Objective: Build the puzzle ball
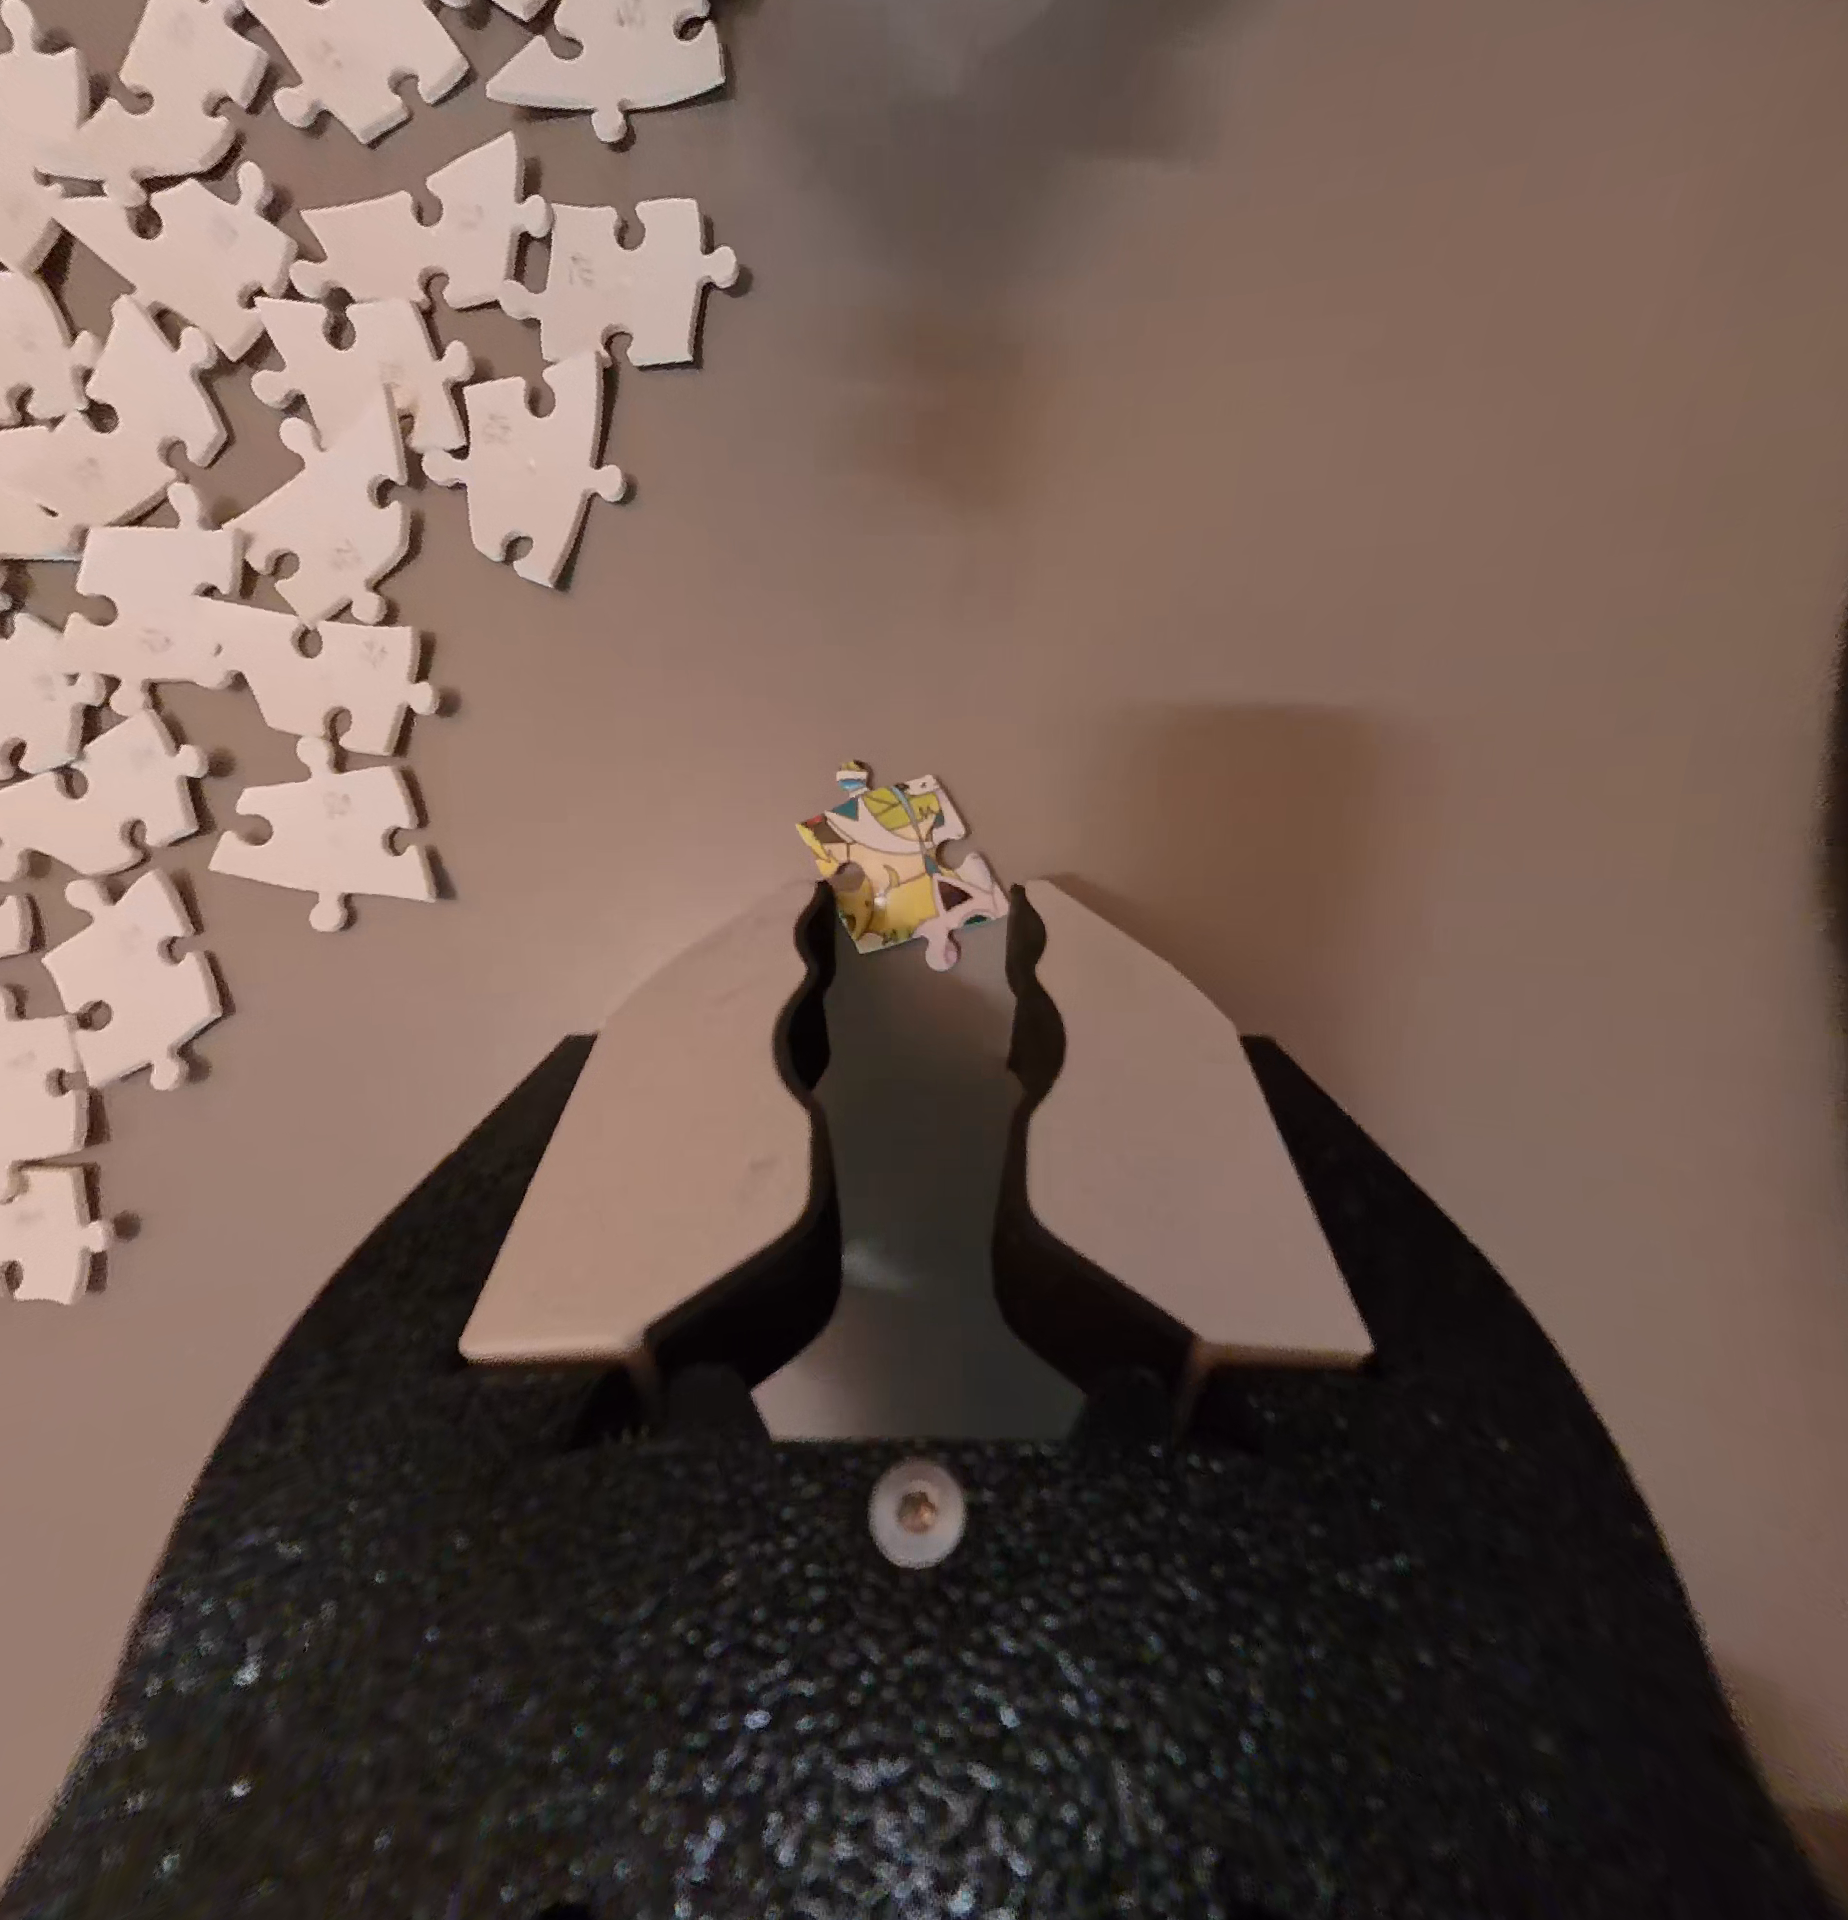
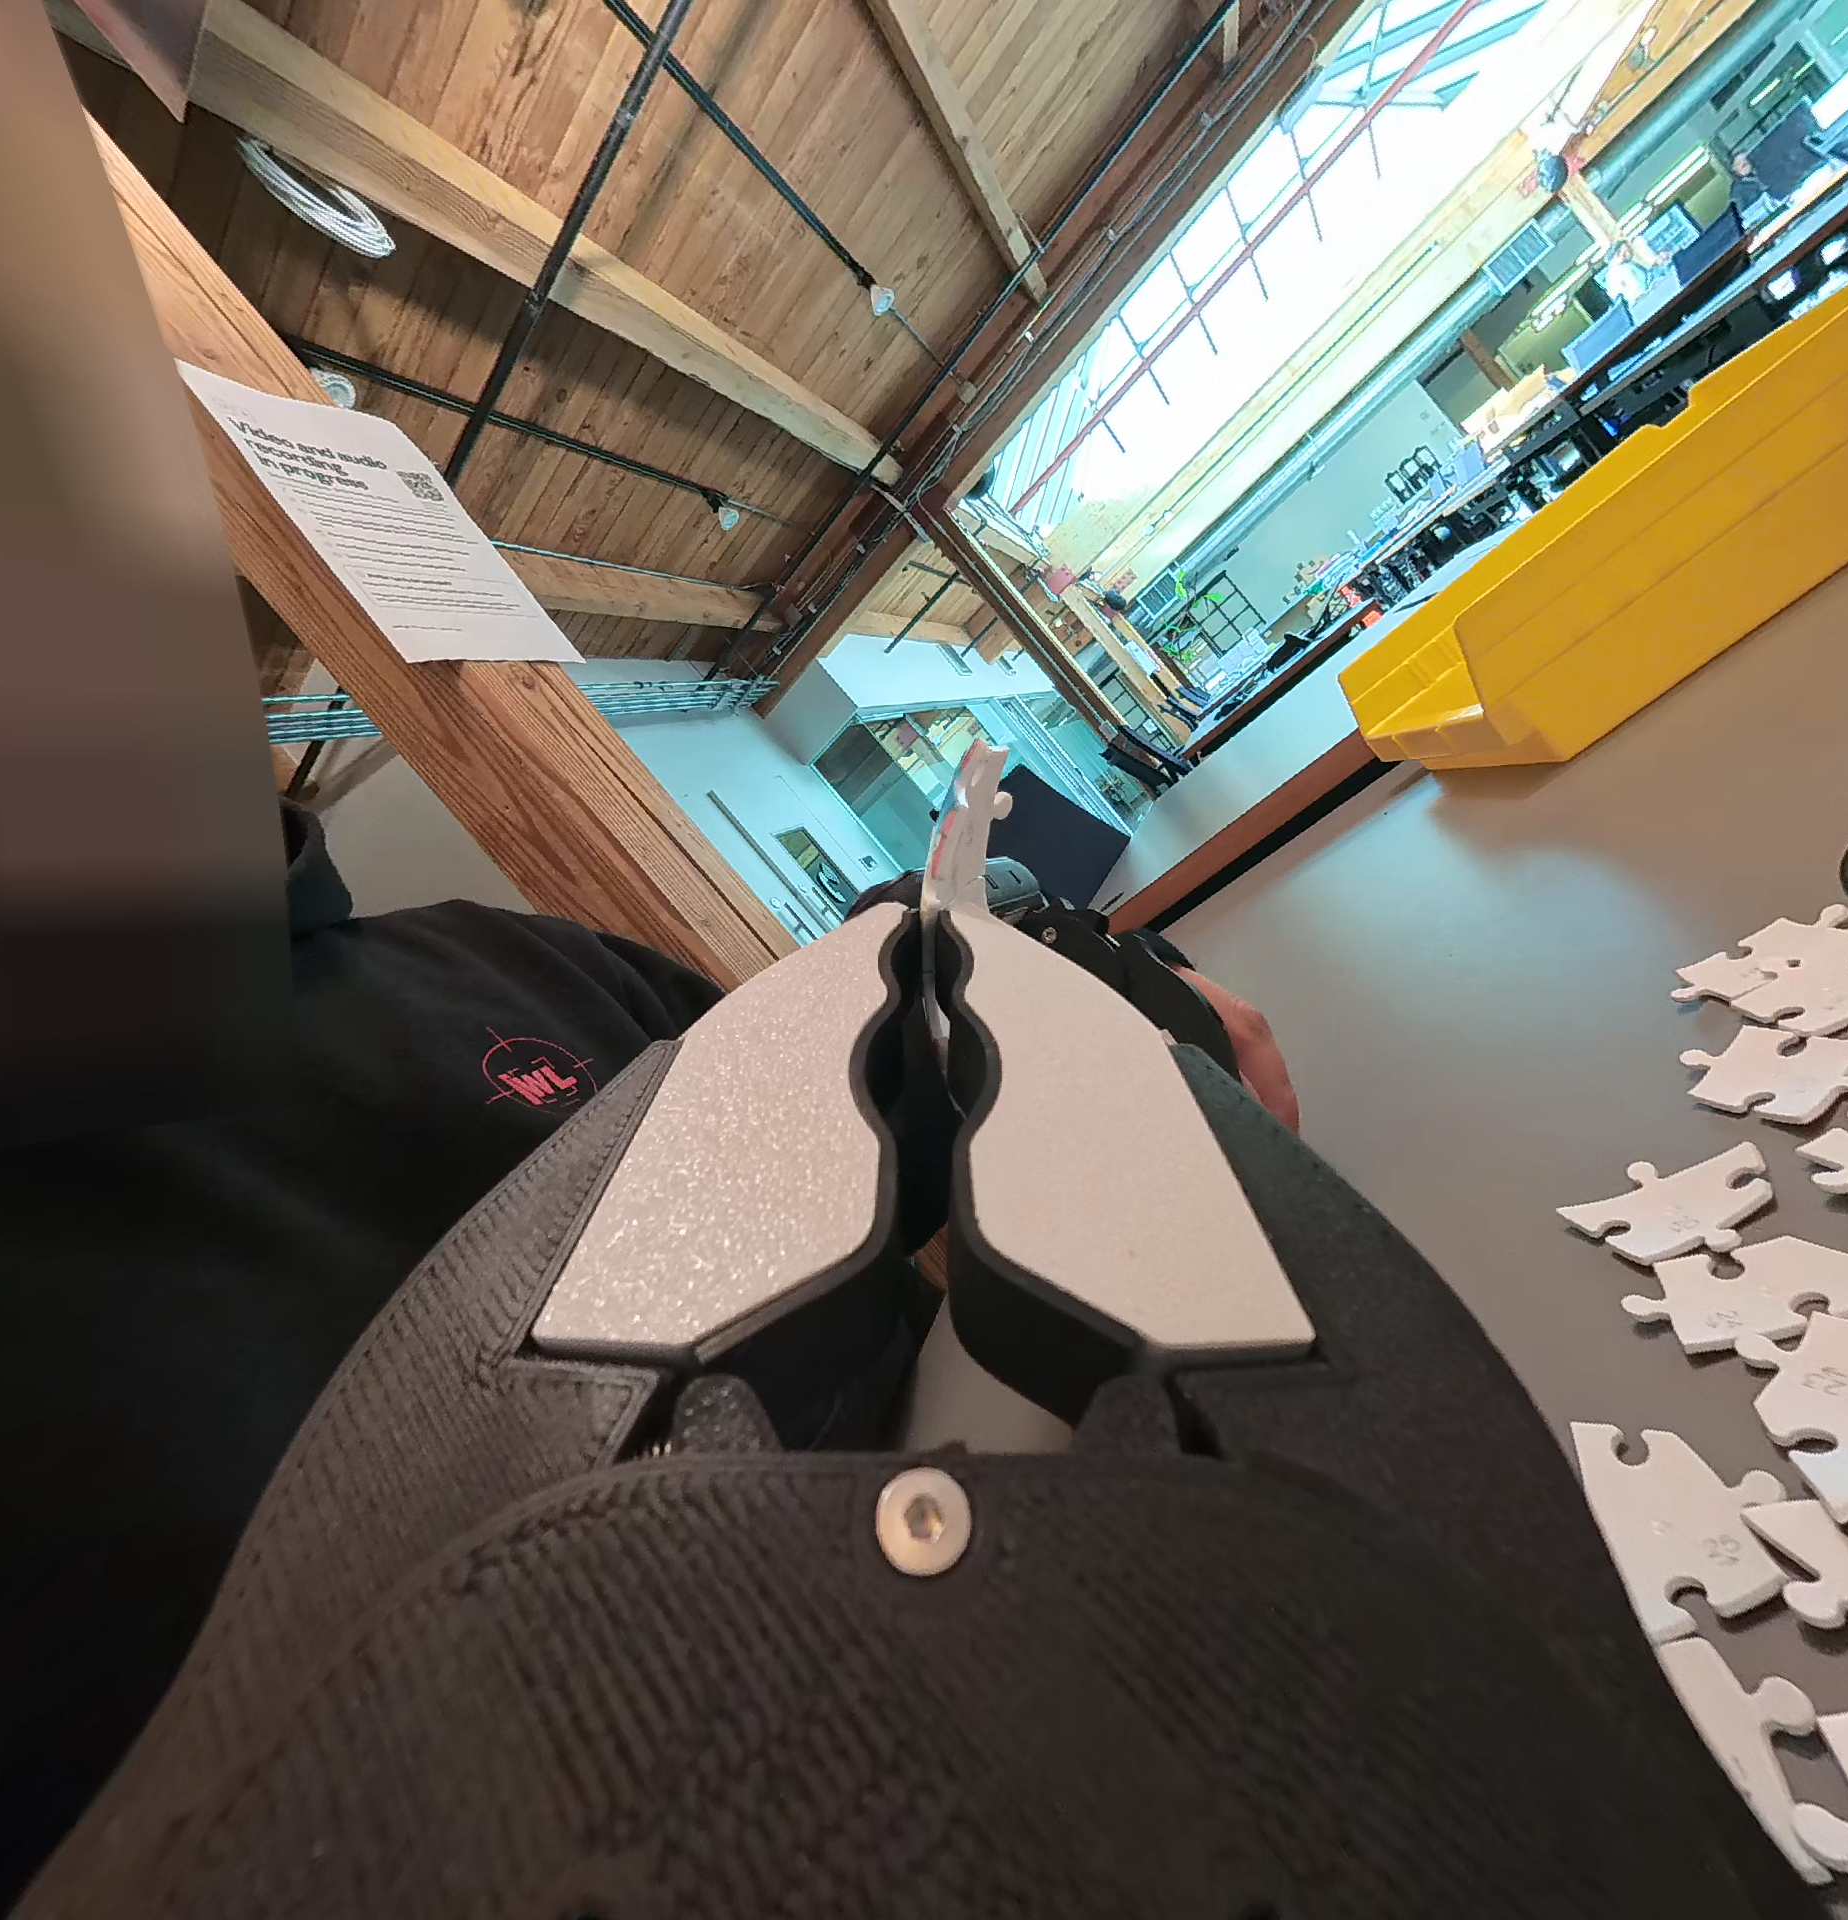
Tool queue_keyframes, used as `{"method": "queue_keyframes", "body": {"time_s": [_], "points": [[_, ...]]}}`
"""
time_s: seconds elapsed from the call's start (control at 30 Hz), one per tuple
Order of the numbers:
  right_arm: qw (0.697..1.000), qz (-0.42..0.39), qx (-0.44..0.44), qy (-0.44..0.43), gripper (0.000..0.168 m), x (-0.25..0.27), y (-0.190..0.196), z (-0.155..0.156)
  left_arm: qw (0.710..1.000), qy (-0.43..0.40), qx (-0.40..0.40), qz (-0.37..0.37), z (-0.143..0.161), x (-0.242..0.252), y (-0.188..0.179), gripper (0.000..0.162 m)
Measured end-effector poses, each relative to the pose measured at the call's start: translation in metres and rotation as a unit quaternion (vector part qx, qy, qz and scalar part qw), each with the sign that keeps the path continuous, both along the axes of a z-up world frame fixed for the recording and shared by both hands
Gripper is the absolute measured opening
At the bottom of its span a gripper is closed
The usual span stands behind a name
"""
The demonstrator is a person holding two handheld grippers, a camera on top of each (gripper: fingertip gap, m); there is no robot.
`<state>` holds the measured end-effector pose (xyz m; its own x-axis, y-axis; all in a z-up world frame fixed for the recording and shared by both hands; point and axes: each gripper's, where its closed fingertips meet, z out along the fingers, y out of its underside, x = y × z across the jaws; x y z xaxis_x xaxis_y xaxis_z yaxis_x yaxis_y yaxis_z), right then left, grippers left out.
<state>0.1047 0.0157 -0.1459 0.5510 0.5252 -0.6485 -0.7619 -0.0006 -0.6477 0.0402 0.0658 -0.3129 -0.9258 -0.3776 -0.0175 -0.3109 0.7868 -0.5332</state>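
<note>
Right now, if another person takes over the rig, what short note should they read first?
Left gripper: open, over the colourful piece on the grey table.
Right gripper: shut on a puzzle piece, held up in the air, edge-on.
Loose white pieces: scattered face down on the table.
Done: no joined pieces visible.
Left: apparently the whole ball.

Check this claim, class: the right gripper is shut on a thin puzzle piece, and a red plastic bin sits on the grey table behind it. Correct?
Not quite. The right wrist view shows the plastic bin is yellow, not red. The rest holds: right gripper shut on the thin puzzle piece, grey table.
</note>
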Motion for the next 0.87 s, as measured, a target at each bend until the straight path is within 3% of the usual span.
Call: {"method": "queue_keyframes", "body": {"time_s": [0.27, 0.53, 0.63, 0.87], "points": [[1.0, 0.002, 0.016, 0.011, 0.003, 0.002, -0.003, 0.004, 0.998, -0.031, -0.037, 0.034, 0.008, 0.008, -0.001, 0.03], [1.0, 0.002, 0.007, 0.014, 0.003, 0.001, 0.002, 0.0, 0.973, -0.172, -0.063, 0.14, 0.064, 0.042, 0.034, 0.03], [1.0, 0.011, 0.0, 0.014, 0.003, -0.002, 0.005, -0.003, 0.959, -0.255, -0.033, 0.121, 0.091, 0.047, 0.046, 0.03], [0.999, 0.033, -0.015, 0.017, 0.003, -0.01, 0.012, -0.009, 0.946, -0.317, -0.003, 0.066, 0.123, 0.047, 0.049, 0.03]]}}
